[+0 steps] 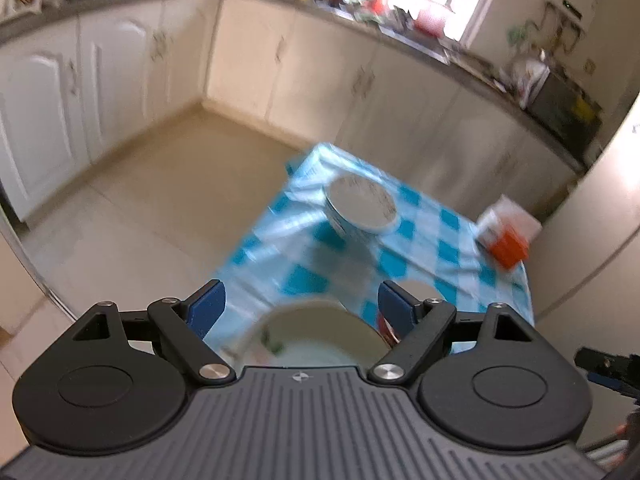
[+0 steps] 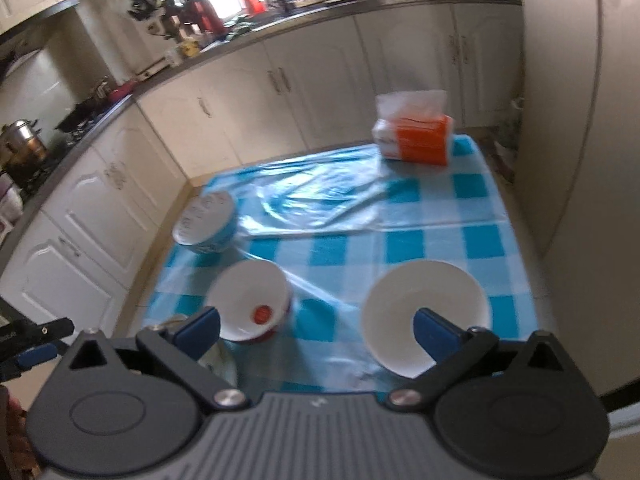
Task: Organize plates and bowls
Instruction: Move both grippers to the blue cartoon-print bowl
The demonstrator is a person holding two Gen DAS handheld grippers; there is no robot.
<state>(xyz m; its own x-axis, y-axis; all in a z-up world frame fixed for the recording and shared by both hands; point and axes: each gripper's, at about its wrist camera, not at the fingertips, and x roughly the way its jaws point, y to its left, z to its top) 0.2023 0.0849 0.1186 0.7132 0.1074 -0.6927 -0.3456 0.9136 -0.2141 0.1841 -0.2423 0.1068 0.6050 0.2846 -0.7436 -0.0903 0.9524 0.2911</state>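
Kitchen cabinets [image 2: 256,92] behind blue-checked tablecloth [image 2: 424,236]; left claw [image 1: 302,300], right claw [image 2: 320,328] agape, empty.

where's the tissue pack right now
In the right wrist view the tissue pack sits at the table's far right corner, beyond the plain white bowl.

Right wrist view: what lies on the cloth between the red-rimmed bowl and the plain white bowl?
Nothing: in the right wrist view, only bare checked tablecloth separates the red-rimmed bowl from the plain white bowl.

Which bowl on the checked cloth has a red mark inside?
The middle bowl, red-trimmed outside, with a red dot inside. The blue-sided bowl and plain white bowl lack one.
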